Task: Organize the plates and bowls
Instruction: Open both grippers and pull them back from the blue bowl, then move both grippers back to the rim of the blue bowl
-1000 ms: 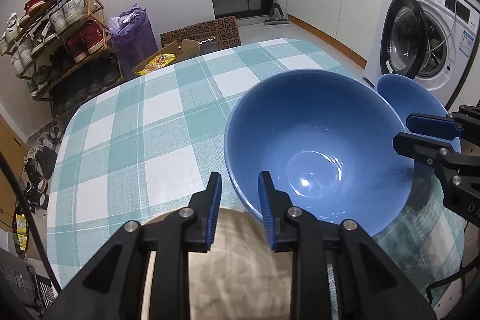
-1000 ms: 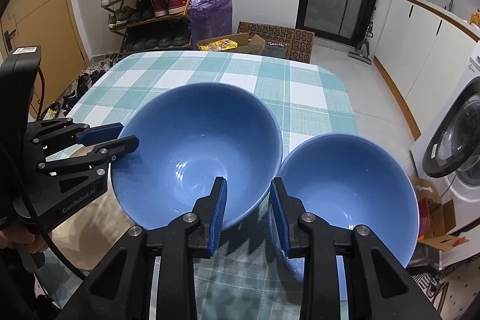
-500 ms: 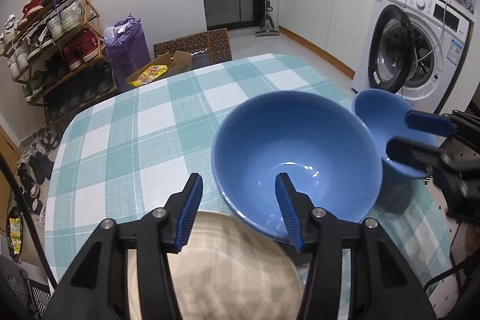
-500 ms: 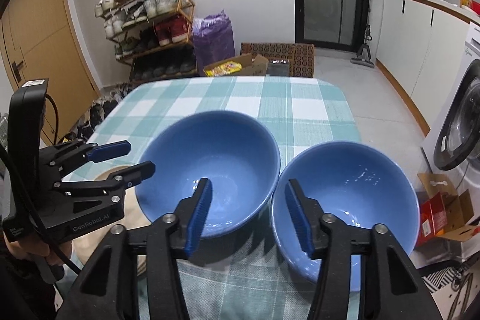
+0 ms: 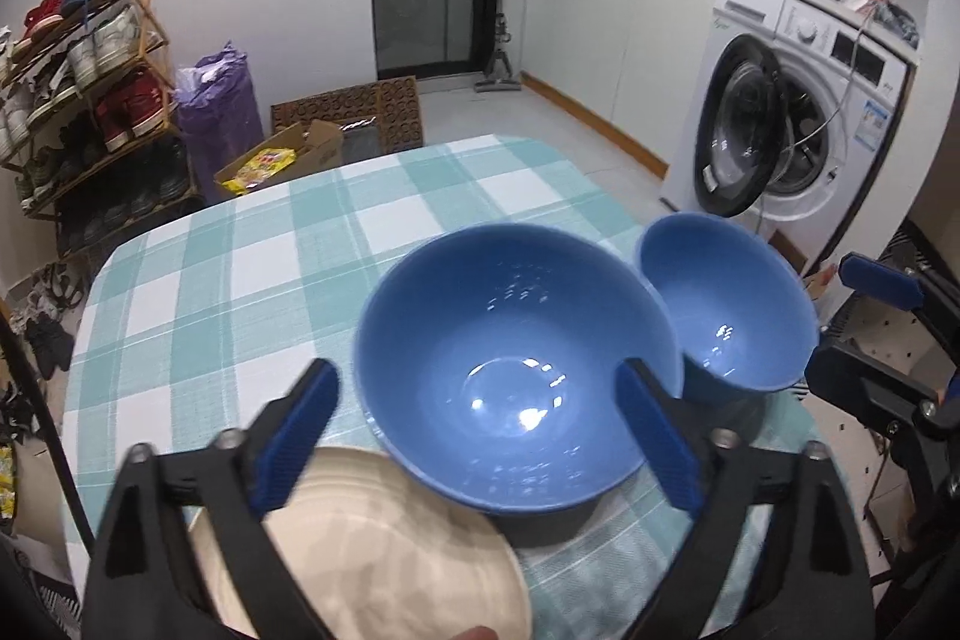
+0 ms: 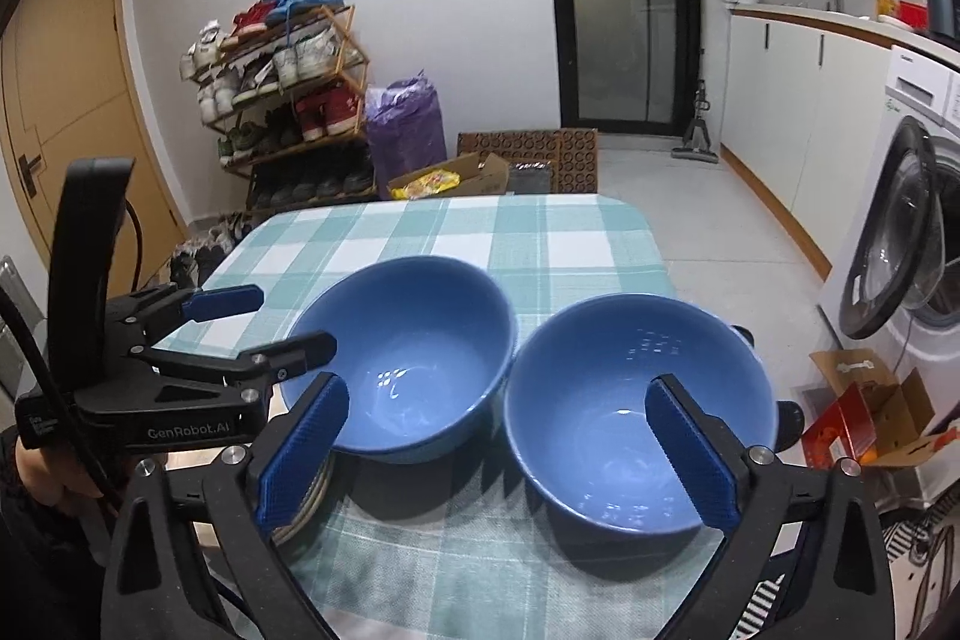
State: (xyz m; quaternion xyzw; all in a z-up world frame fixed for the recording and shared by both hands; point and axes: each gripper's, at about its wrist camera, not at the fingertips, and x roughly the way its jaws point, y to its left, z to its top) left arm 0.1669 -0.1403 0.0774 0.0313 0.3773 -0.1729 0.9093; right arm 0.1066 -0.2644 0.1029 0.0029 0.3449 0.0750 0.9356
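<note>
Two glossy blue bowls stand upright side by side near the near edge of the counter. The left bowl point(image 5: 516, 376) point(image 6: 402, 358) is close to the right bowl point(image 6: 636, 412) point(image 5: 726, 304), whether their rims touch I cannot tell. A cream plate point(image 5: 372, 544) lies at the near left corner, and its edge goes under the left bowl.

The left tongs point(image 5: 480, 442) point(image 6: 255, 322) are spread wide and hold nothing; the left bowl sits between their blue pads. The right tongs point(image 6: 495, 454) are also wide and empty, with the right bowl between their pads.

The counter point(image 6: 540, 232) point(image 5: 240, 274) wears a green and white checked cloth. Behind it are a shoe rack point(image 6: 282, 88), a purple bag point(image 6: 405, 124) and a washing machine point(image 5: 798, 118).
</note>
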